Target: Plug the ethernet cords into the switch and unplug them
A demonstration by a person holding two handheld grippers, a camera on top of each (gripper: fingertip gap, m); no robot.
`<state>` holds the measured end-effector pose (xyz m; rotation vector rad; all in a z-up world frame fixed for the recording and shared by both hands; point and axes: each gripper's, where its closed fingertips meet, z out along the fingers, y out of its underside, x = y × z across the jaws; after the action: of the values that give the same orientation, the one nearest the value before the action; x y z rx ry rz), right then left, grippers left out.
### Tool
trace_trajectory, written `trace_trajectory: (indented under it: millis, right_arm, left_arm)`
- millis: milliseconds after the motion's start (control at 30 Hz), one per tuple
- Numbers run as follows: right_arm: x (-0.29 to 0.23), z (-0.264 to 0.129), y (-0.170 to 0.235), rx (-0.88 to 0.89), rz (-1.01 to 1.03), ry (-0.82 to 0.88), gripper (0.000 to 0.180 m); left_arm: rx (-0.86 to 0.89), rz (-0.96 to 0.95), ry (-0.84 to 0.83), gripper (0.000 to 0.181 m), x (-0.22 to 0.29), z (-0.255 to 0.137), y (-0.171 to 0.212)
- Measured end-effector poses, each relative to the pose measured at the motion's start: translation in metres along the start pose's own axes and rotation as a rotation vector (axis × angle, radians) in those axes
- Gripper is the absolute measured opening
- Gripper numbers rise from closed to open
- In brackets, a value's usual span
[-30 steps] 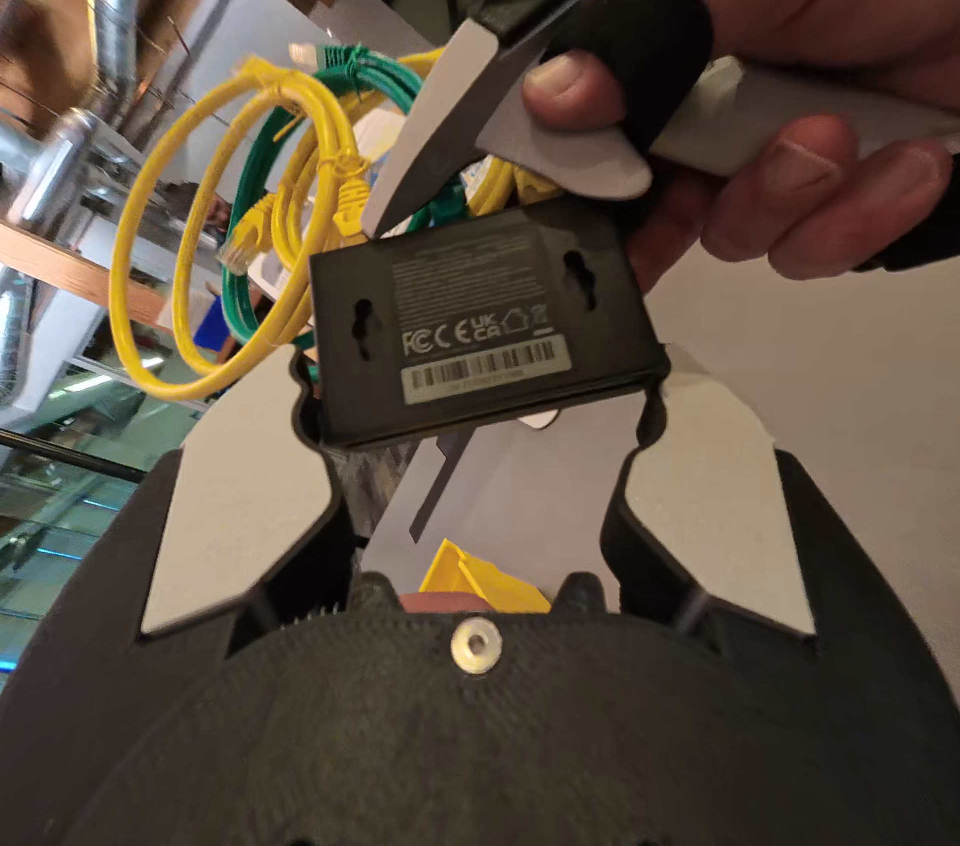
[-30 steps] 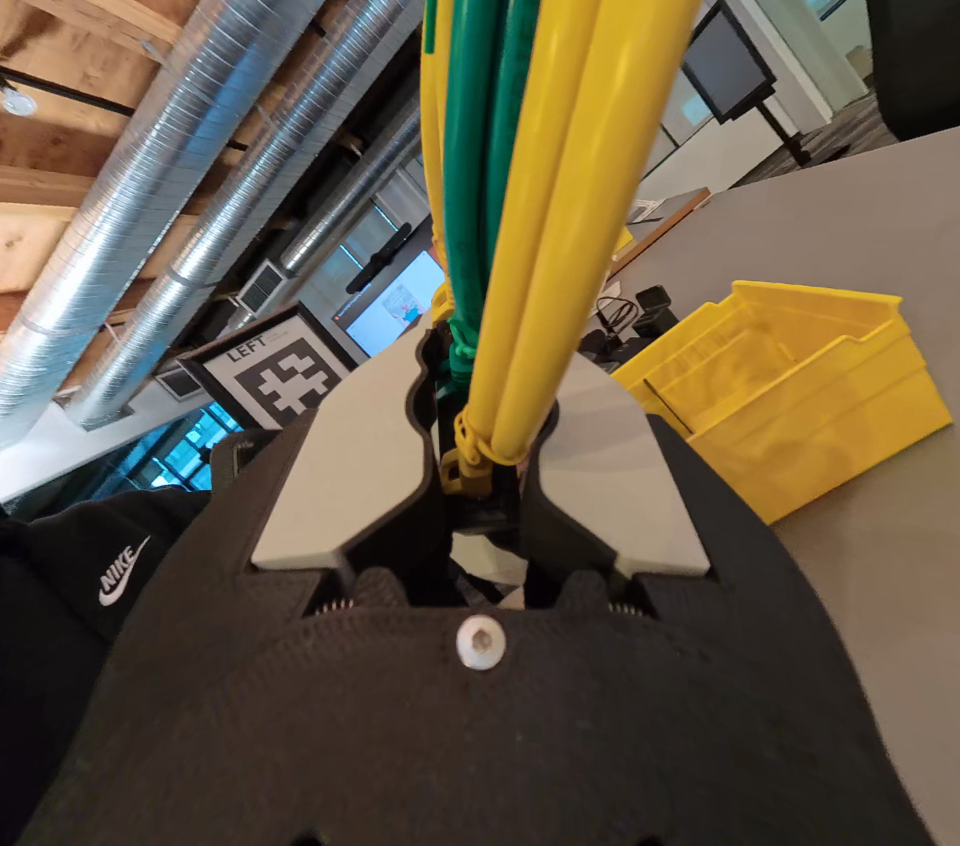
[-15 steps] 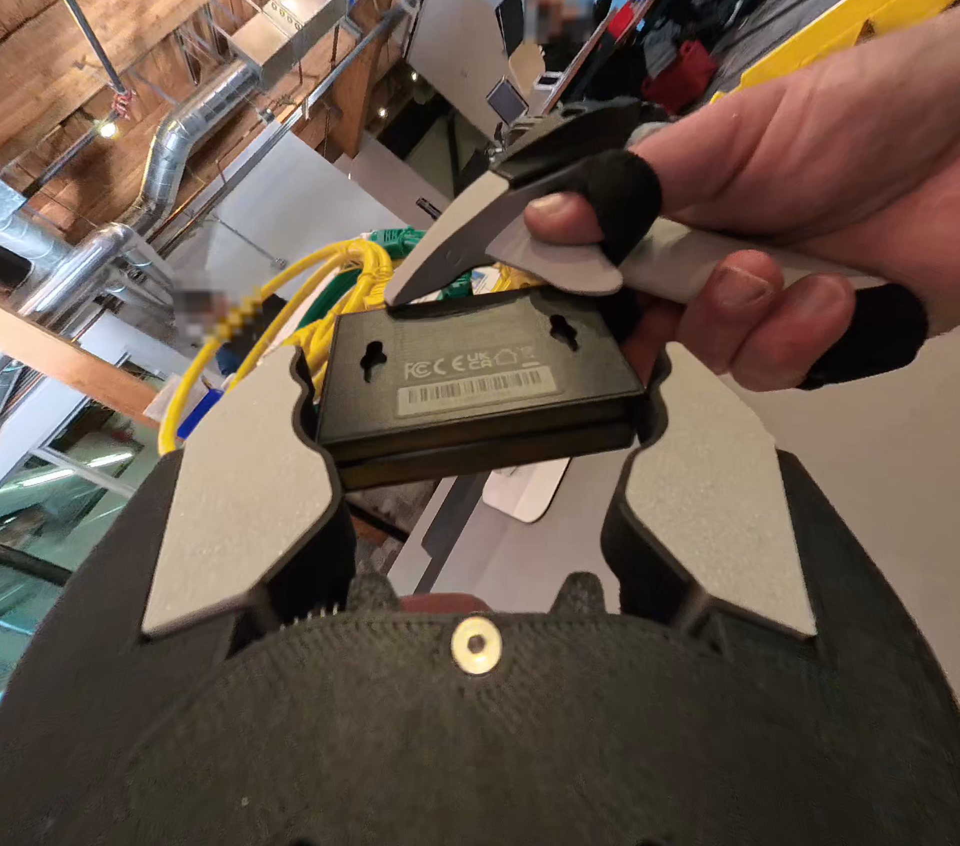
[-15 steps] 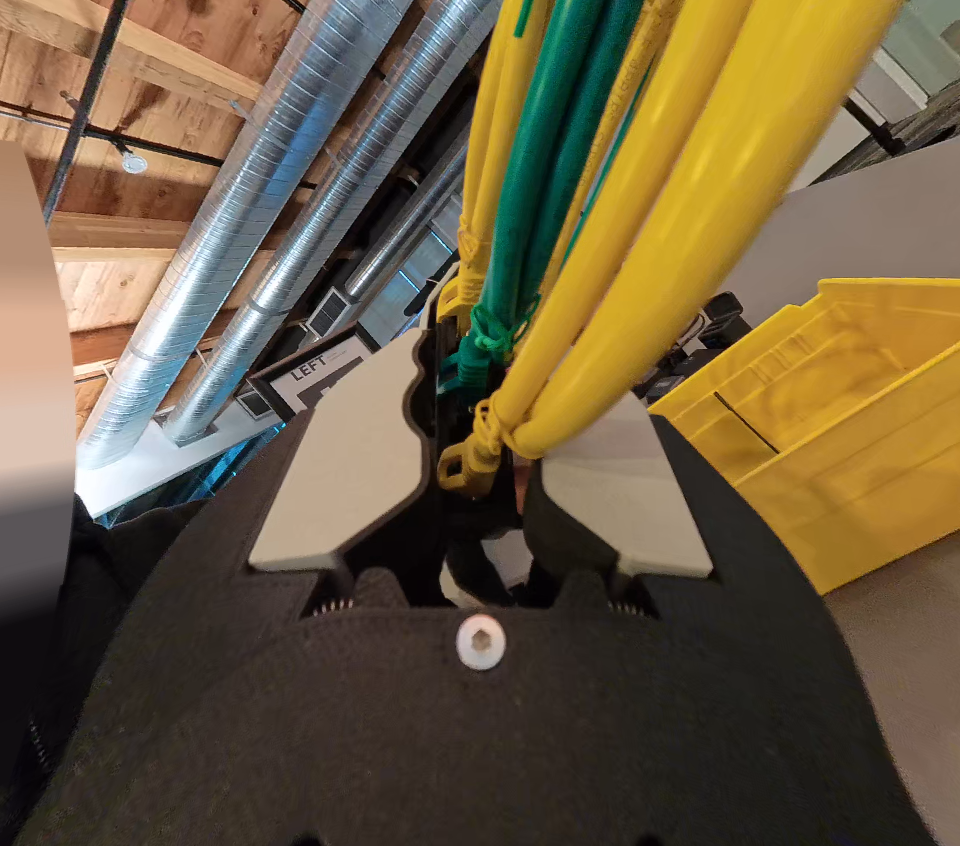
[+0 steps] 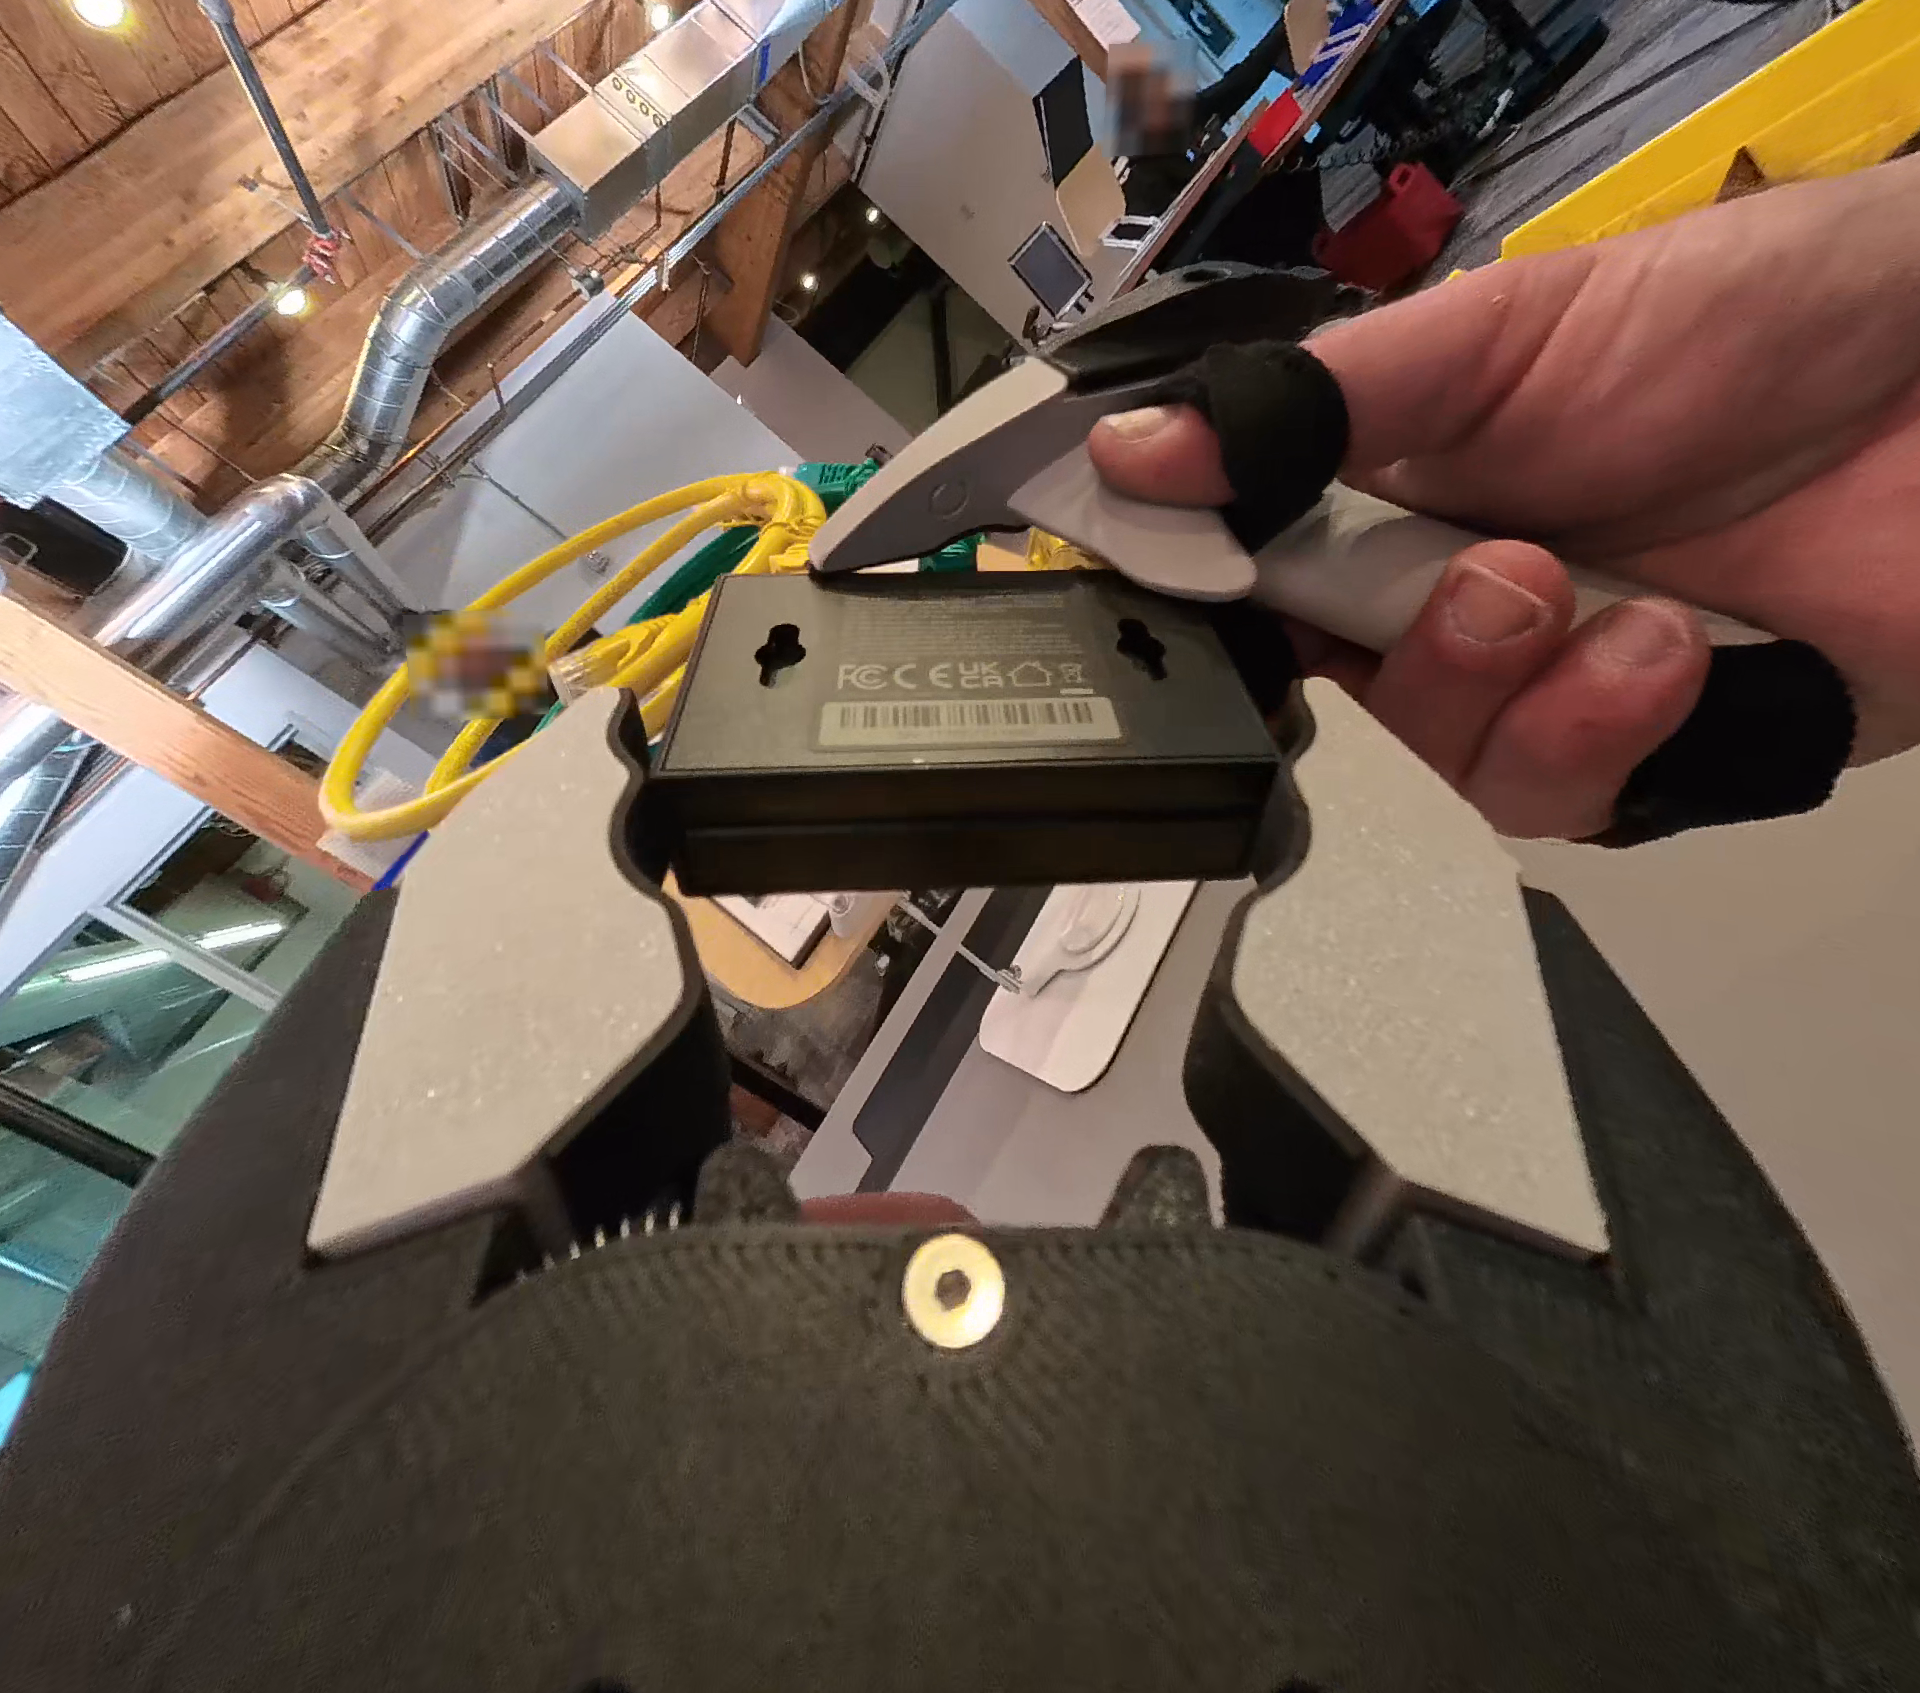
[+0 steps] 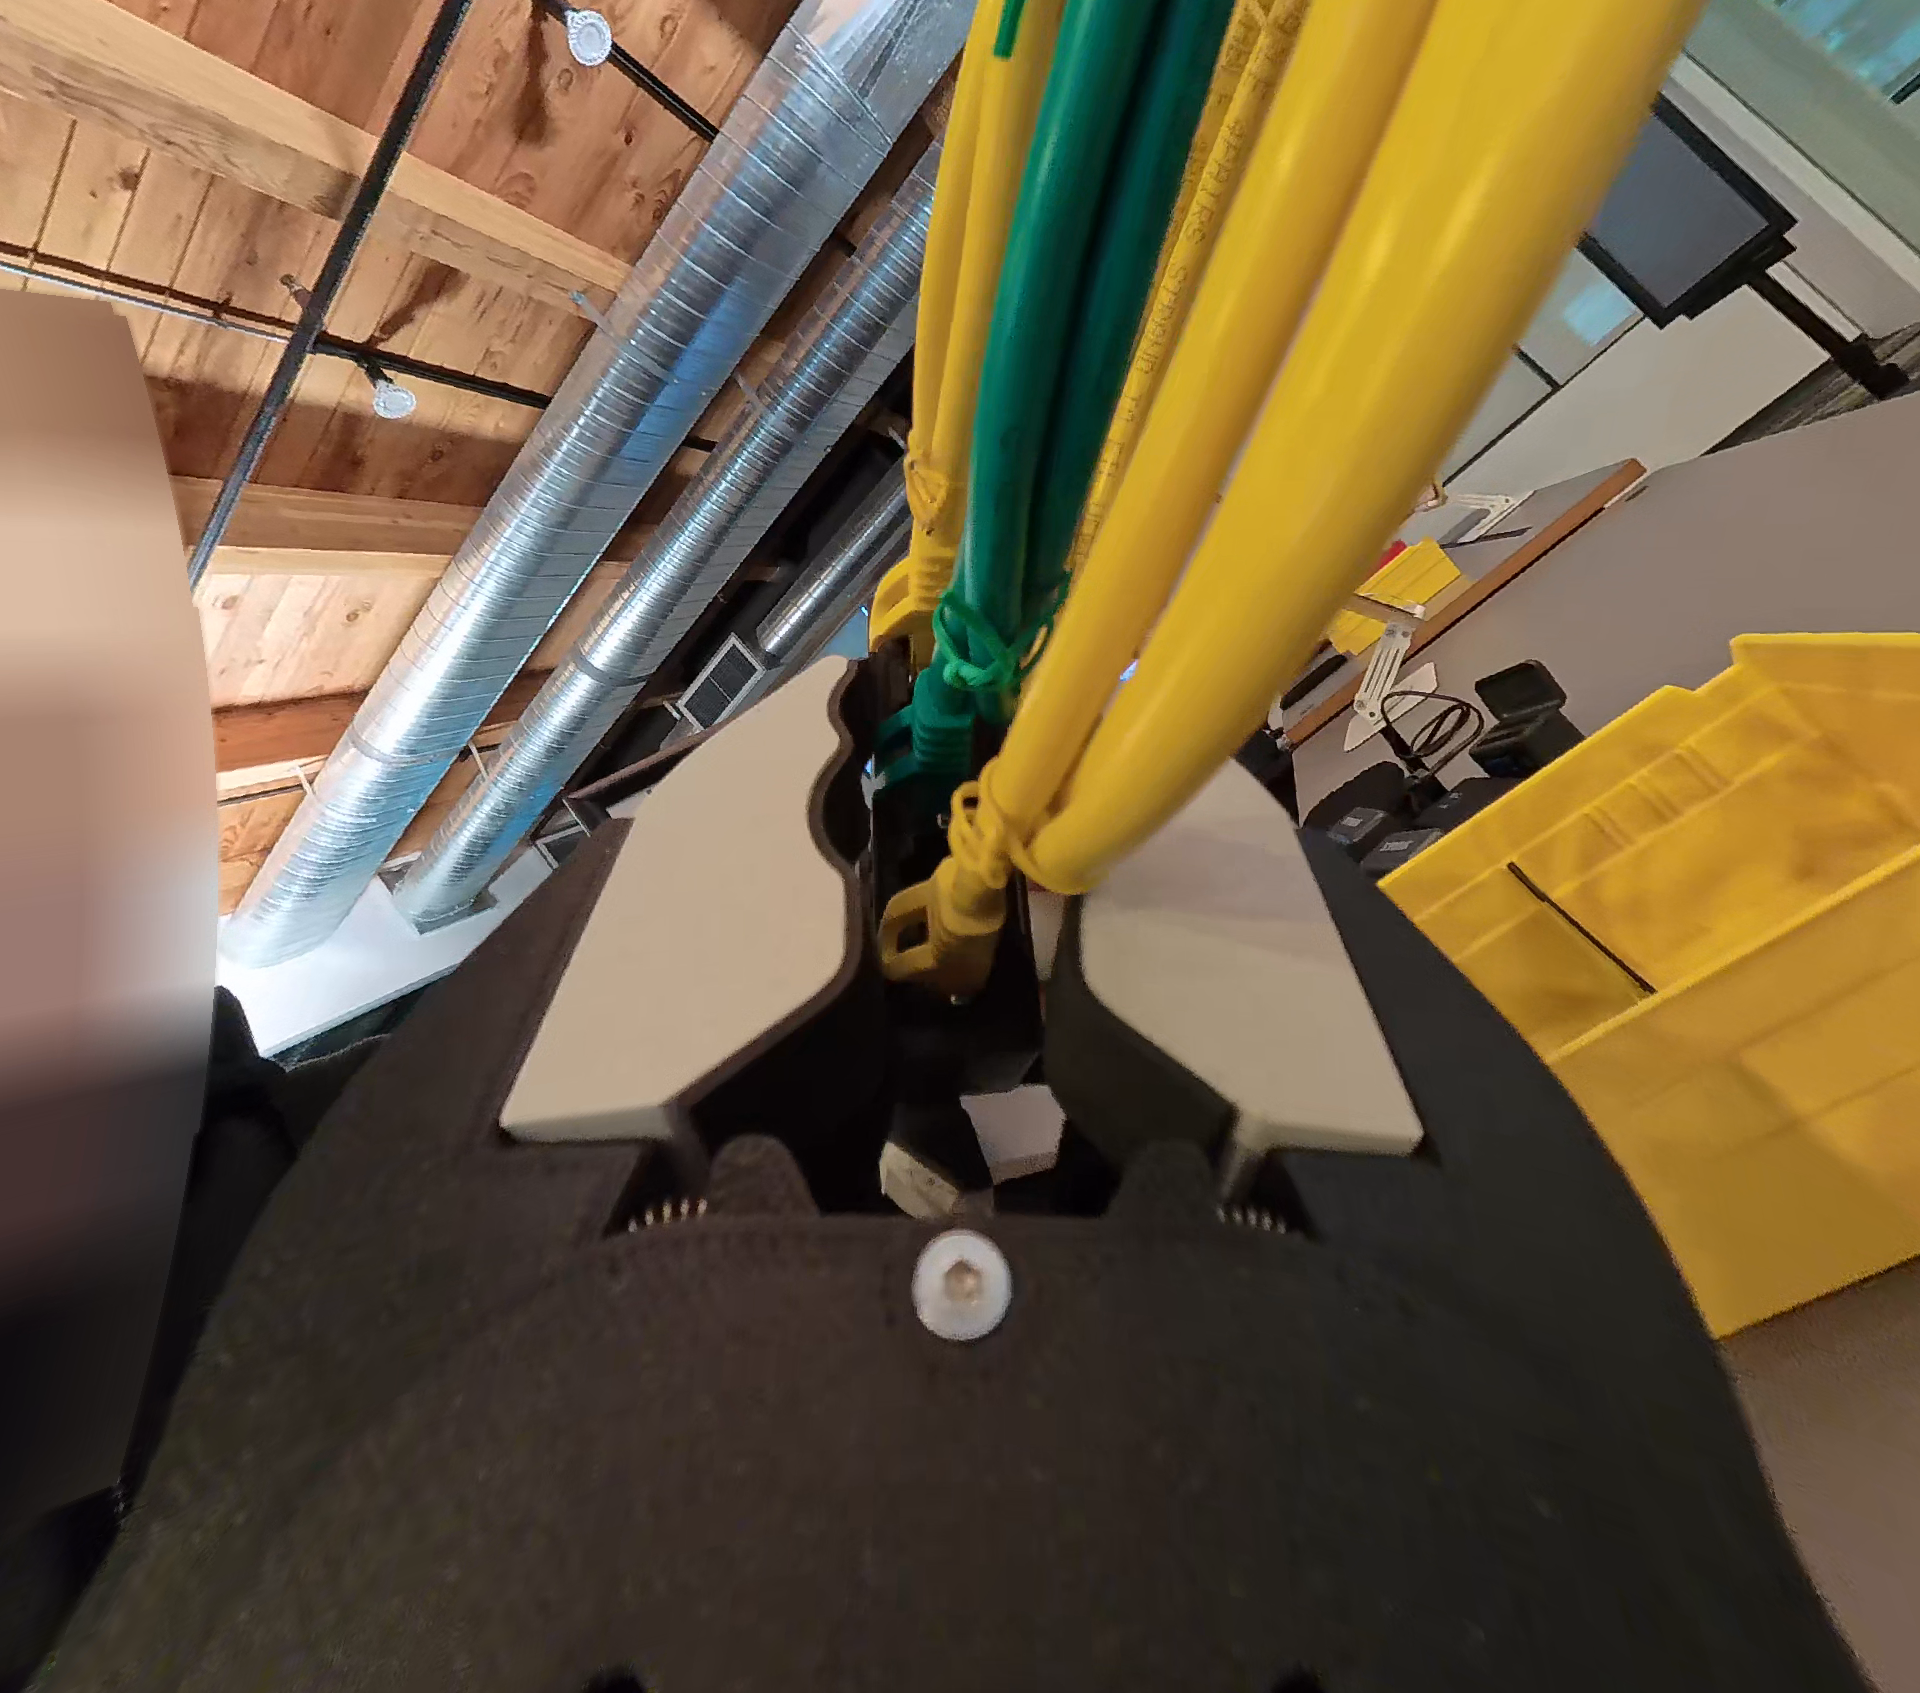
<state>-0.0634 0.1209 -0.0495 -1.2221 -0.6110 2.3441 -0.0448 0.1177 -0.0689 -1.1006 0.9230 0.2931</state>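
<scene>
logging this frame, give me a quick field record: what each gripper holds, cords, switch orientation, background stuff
left gripper: shut on the black switch, gripped at its two short ends
switch orientation: underside with barcode label faces the camera
right gripper: shut across the switch's port edge, among the plugs
cords: yellow cords and green cords, plugged into the switch, looping beyond it
hand: holds the right gripper
background: yellow bin on grey table

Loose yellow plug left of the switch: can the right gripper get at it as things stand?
Probably not: the right gripper is at the switch's far edge, apparently shut on plugged connectors. The loose yellow plug hangs unobstructed, so it must release first.
</scene>
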Motion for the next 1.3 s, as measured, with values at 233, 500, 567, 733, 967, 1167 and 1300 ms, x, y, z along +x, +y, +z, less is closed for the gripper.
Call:
trace_trajectory:
  millis: [233,500,567,733,967,1167,1300]
  right_arm:
    - [-0.003,-0.003,-0.006,0.055,0.010,-0.012,0.033]
    - [0.002,-0.003,-0.002,0.022,0.045,-0.011,0.034]
    - [0.003,-0.003,0.000,-0.007,0.040,-0.009,0.038]
    - [0.008,-0.001,0.010,-0.086,0.044,-0.003,0.059]
    - [0.018,-0.003,0.030,-0.198,0.073,-0.004,0.068]
    - [0.023,-0.007,0.043,-0.250,0.049,-0.004,0.062]
    - [0.023,-0.009,0.036,-0.194,-0.018,0.000,0.047]
  left_arm:
    - [0.022,0.072,-0.013,0.103,-0.004,-0.002,-0.004]
    - [-0.006,0.017,0.041,0.104,-0.002,-0.003,0.001]
    - [-0.014,-0.017,0.060,0.104,-0.004,-0.004,0.000]
    - [-0.016,-0.202,0.119,0.103,-0.013,-0.005,-0.006]
    - [0.006,-0.487,0.152,0.102,-0.029,-0.005,0.001]
    - [0.018,-0.689,0.177,0.102,-0.042,-0.006,0.009]
    - [-0.006,-0.735,0.225,0.102,-0.038,-0.006,0.017]
